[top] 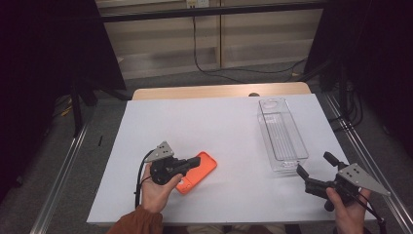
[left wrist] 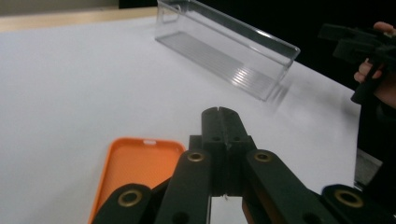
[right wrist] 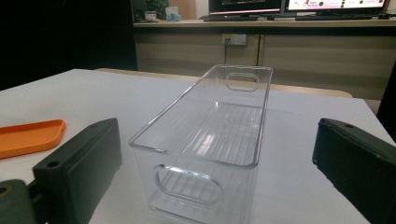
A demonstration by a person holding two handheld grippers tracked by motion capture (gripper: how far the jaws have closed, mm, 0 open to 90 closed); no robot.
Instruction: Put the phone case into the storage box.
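Note:
An orange phone case (top: 201,174) lies open side up on the white table (top: 195,117), front left of centre. My left gripper (top: 196,161) hovers over its near edge with jaws shut and nothing between them; in the left gripper view the case (left wrist: 135,170) lies below and left of the shut jaws (left wrist: 219,114). An empty clear plastic bin (top: 282,131) stands lengthwise at the right. My right gripper (top: 315,164) is held open just in front of the bin's near end; in the right gripper view the bin (right wrist: 196,156) stands between the spread jaws.
The table's wooden far edge (top: 219,91) shows beyond the white sheet. Metal rails (top: 63,170) run along both sides. A black cable (top: 204,63) trails on the floor behind. The other hand's gripper (left wrist: 359,39) shows at the upper right of the left gripper view.

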